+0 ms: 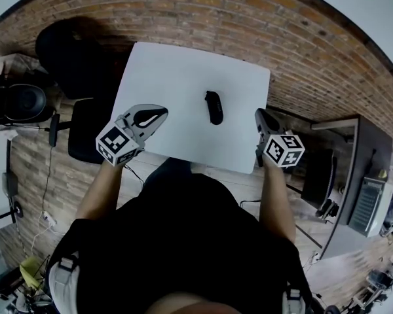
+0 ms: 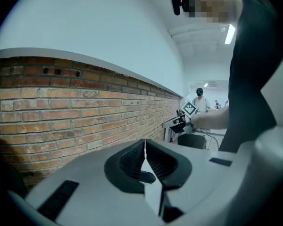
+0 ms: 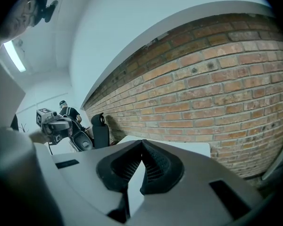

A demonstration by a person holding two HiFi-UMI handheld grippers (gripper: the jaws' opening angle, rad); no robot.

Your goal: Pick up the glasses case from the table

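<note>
- The case [image 1: 213,106] lies on the white table [image 1: 177,77], right of the middle. Nothing touches it.
- It is small and dark. I cannot make out its lid or any marks on it.
- The left gripper [image 1: 161,113] is over the near left part of the table. It hides that corner.
- Its jaws are closed, with the tips touching and nothing held between them.
- In the left gripper view a little dark shape [image 2: 146,176] shows through the gap under the tips. It may be the case, but too little shows to be sure.
- The right gripper [image 1: 259,114] is at the right edge of the table, near the case but apart from it.
- Its jaws are closed too, with nothing in them. Only a bit of white table shows in the gap below them.
- The case sits between the two grippers and a bit farther away.
- The cubes cover both hands, so only the arms show.
- A black chair [image 1: 69,54] stands at the far left, dark and hard to see.
- The brick wall [image 2: 75,107] fills much of both gripper views.
</note>
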